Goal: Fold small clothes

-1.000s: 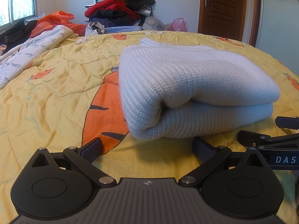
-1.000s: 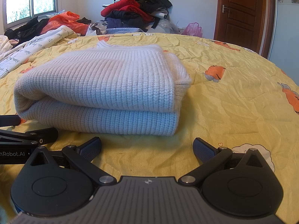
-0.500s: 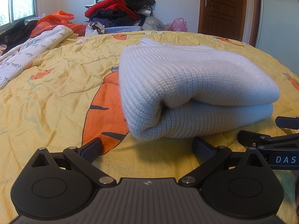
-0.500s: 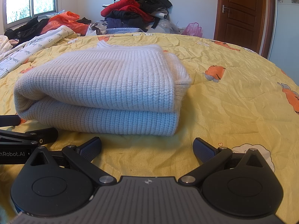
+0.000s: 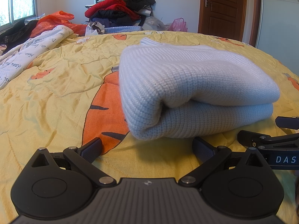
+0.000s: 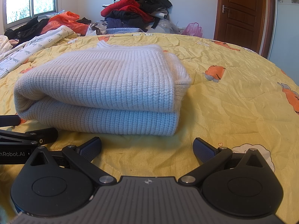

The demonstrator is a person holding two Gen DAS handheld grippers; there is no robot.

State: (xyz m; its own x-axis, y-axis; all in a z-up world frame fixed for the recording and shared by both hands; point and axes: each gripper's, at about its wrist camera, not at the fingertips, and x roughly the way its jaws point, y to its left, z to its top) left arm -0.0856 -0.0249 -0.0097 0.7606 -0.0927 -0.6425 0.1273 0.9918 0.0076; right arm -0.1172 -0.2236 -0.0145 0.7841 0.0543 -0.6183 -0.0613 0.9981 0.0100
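A white knitted sweater point(image 5: 190, 85) lies folded in a thick rectangle on the yellow quilt point(image 5: 56, 97); it also shows in the right wrist view point(image 6: 104, 91). My left gripper point(image 5: 147, 147) is open and empty, resting low just in front of the sweater's near left corner. My right gripper point(image 6: 147, 147) is open and empty, just in front of the sweater's near right corner. Each gripper's side shows at the edge of the other's view: the right gripper point(image 5: 269, 140) and the left gripper point(image 6: 28, 136).
A pile of red and black clothes point(image 5: 121, 9) stands at the back of the bed. An orange plastic bag point(image 5: 54, 20) and a white printed quilt point(image 5: 31, 50) lie at the left. A brown door point(image 5: 224, 9) is at the back right.
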